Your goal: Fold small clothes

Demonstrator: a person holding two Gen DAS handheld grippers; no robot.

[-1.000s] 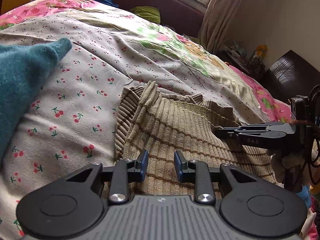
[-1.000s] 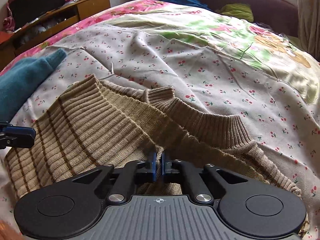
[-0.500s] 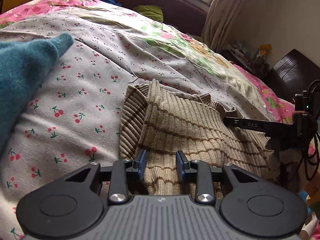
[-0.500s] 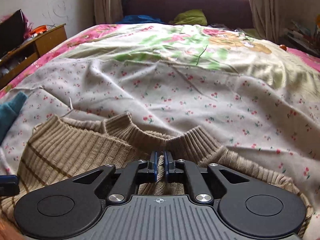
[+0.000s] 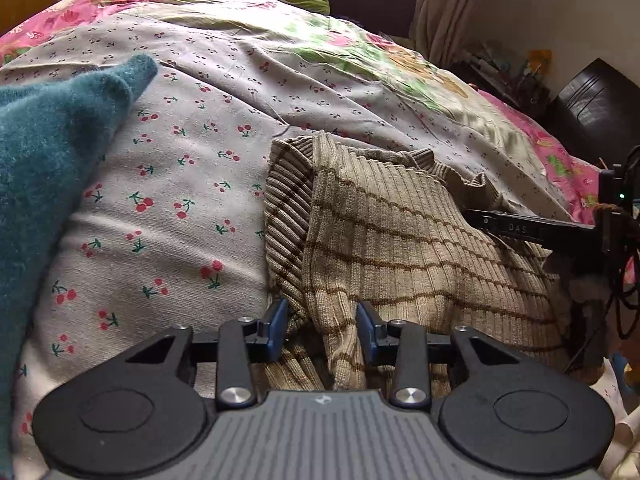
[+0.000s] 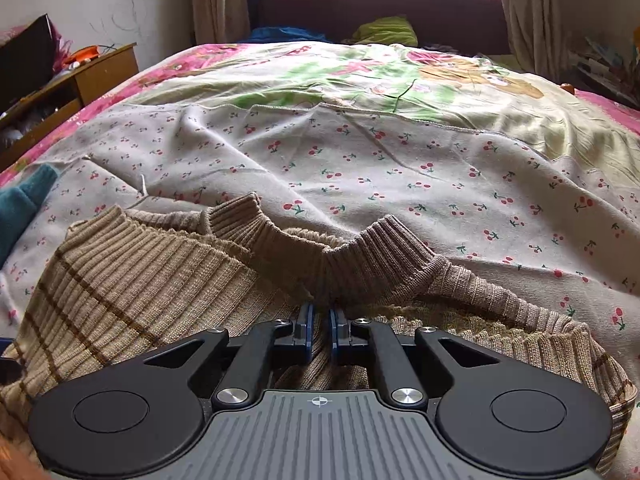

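tan ribbed sweater [image 5: 392, 240] between both grippers' fingers [image 5: 276, 328] — on cherry-print sheet [image 5: 160, 208]

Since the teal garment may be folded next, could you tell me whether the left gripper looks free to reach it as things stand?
Probably not yet: the left gripper has a fold of the striped beige sweater between its fingers. The teal garment lies apart on the cherry-print sheet, unobstructed.

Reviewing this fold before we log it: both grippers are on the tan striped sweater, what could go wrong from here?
1. The right gripper pinches only a thin bit of the tan sweater below the collar; it may slip.
2. The left gripper straddles a bunched ridge; the fold may set crooked.
3. The teal garment lies nearby and could snag.
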